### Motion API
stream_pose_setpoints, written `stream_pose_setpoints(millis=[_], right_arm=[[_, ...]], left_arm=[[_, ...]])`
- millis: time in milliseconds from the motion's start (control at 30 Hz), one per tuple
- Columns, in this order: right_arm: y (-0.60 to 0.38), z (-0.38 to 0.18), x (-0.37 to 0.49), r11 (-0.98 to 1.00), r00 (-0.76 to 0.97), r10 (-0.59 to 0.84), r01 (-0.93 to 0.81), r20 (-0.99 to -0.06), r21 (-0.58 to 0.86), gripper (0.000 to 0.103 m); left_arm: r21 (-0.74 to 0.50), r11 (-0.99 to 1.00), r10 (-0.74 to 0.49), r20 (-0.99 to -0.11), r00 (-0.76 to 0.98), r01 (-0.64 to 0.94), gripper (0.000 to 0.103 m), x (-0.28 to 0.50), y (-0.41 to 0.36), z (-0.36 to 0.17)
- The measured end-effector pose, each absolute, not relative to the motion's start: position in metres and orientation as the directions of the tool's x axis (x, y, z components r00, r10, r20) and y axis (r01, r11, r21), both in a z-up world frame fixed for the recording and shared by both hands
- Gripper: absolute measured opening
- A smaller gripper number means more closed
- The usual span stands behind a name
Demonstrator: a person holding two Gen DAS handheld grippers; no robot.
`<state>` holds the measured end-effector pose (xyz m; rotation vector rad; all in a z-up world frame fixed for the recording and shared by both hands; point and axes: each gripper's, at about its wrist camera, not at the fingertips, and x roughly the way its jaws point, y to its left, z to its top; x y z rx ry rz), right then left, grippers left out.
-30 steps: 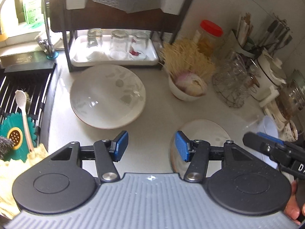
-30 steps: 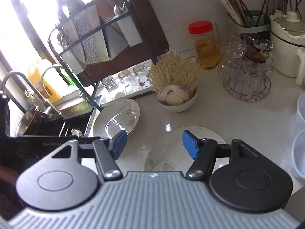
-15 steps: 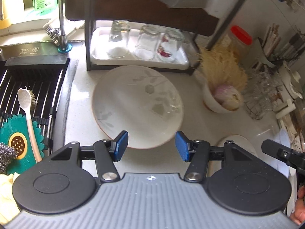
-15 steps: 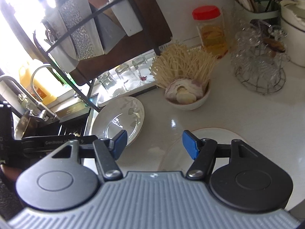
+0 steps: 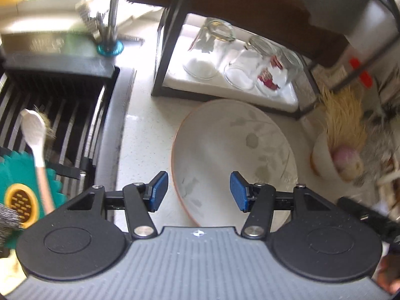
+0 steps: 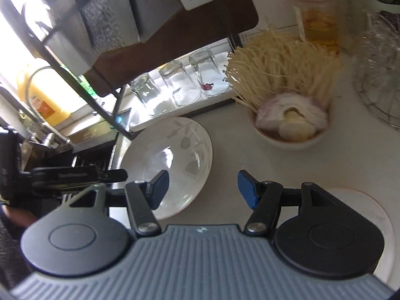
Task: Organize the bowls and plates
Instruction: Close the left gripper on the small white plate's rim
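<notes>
A large white plate with a grey leaf pattern [image 5: 232,155] lies on the counter in front of the dish rack; it also shows in the right wrist view [image 6: 175,160]. My left gripper [image 5: 197,191] is open and empty, just above the plate's near left rim. My right gripper [image 6: 202,188] is open and empty, over the counter beside that plate's right edge. A second white plate [image 6: 375,215] lies at the lower right, partly hidden under my right gripper's body. The left gripper [image 6: 75,175] shows from the side in the right wrist view.
A black dish rack [image 5: 225,92] holds three upturned glasses [image 6: 175,87] on a white tray. A bowl of onion, garlic and enoki mushrooms [image 6: 292,122] stands right of the plate. The sink with a drain rack [image 5: 50,130], a white spoon [image 5: 35,135] and a faucet [image 5: 111,25] is at left. A red-lidded jar [image 6: 315,15] stands at the back.
Both grippers have moved forward and left toward the leaf-pattern plate. The left gripper now hangs over its rim; the second plate has slid to the lower right of the right view.
</notes>
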<state>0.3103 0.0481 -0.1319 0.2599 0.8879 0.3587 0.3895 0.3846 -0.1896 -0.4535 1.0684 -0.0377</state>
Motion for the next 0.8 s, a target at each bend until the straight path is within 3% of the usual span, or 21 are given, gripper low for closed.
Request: stream_pose_setpoints(millis=[233, 400, 700, 800], right_arm=[[0.072, -0.151, 0.333, 0.904, 0.566, 0.423, -0.208, -0.708, 0.373, 0.064], [0.077, -0.169, 0.348, 0.888, 0.555, 0.434, -0.133, -0.709, 0.44, 0.063], [0.089, -0.183, 0.359, 0.899, 0.522, 0.411, -0.095, -0.747, 0.428, 0.049], [0.093, -0.186, 0.361, 0.899, 0.527, 0.408, -0.089, -0.746, 0.429, 0.045]], left_arm=[[-0.351, 0.923, -0.241, -0.849, 0.47, -0.161, 0.059, 0.418, 0.404, -0.21], [-0.308, 0.947, -0.237, -0.863, 0.447, -0.093, 0.046, 0.431, 0.404, -0.218], [-0.342, 0.94, -0.303, -0.845, 0.441, -0.01, 0.029, 0.439, 0.406, -0.227], [-0.344, 0.939, -0.309, -0.836, 0.452, 0.005, 0.018, 0.444, 0.403, -0.227]])
